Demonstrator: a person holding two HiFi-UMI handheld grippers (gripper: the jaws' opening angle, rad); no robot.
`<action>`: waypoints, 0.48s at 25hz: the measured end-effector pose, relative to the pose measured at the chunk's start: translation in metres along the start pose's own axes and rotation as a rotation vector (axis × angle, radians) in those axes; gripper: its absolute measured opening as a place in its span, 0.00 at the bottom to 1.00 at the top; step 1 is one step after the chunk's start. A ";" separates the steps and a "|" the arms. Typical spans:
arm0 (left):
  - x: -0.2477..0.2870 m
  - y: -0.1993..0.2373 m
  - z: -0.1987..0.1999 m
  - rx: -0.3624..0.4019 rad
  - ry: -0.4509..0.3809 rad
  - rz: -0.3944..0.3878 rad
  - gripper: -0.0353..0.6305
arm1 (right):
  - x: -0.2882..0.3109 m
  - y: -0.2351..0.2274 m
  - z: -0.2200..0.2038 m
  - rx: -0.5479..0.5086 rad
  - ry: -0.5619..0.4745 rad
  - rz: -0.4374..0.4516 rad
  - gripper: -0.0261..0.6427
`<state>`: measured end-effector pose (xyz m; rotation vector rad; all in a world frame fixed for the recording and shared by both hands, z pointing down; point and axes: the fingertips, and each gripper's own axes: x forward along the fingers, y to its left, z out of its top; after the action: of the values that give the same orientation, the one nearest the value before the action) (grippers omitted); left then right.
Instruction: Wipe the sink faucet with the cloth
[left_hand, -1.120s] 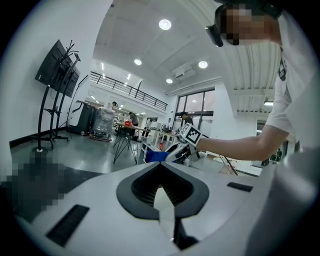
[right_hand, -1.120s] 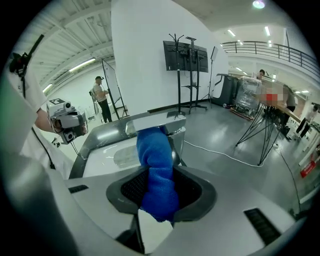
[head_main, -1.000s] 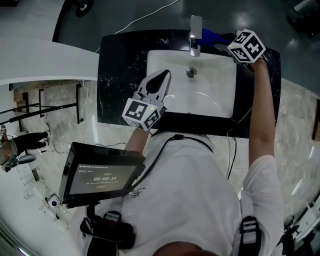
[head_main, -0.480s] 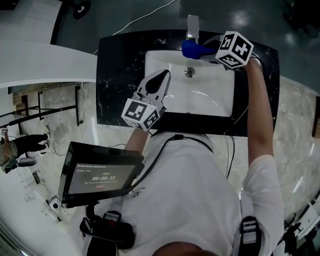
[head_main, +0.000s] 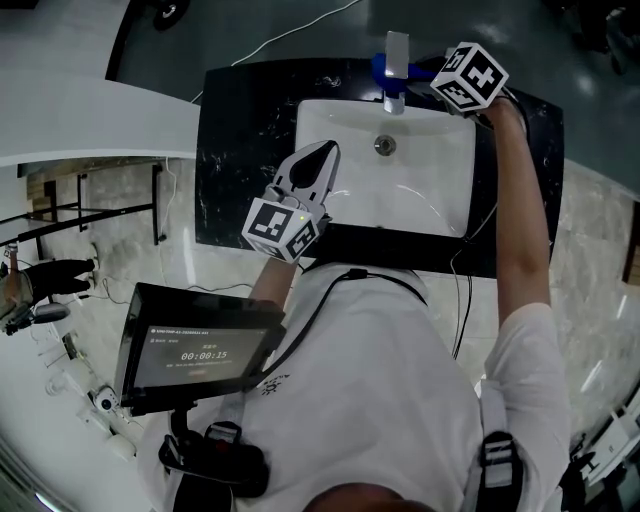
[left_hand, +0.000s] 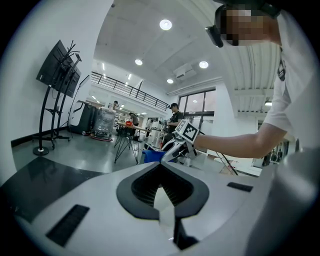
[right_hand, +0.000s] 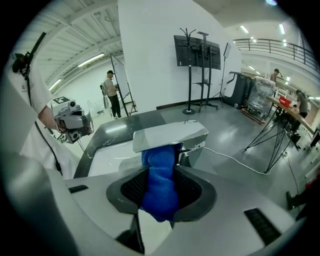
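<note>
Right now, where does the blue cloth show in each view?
Head view: top centre, blue cloth against the faucet.
Left gripper view: small patch mid-frame, probably the blue cloth, beside the right hand-held gripper.
Right gripper view: centre, clamped in the jaws, reaching under the faucet.
Shared landmark: the faucet, in head and right gripper views.

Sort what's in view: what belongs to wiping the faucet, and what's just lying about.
In the job: faucet; blue cloth, held in the right gripper against the faucet; sink.

Lying about: left gripper, shut and empty, at the sink's left edge; timer screen; white cable; monitor stand.
</note>
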<state>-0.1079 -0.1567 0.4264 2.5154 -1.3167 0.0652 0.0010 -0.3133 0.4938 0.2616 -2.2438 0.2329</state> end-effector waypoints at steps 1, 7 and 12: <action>0.001 -0.001 0.001 0.001 0.000 -0.003 0.03 | -0.002 -0.004 -0.002 0.013 -0.013 -0.015 0.23; 0.004 -0.005 0.000 0.002 0.006 -0.023 0.03 | -0.023 -0.016 -0.029 0.083 -0.028 -0.074 0.23; 0.006 -0.009 0.001 0.002 0.007 -0.039 0.03 | -0.039 0.005 -0.043 0.055 -0.020 -0.048 0.23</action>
<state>-0.0976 -0.1573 0.4242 2.5392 -1.2647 0.0675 0.0560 -0.2934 0.4904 0.3477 -2.2503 0.2678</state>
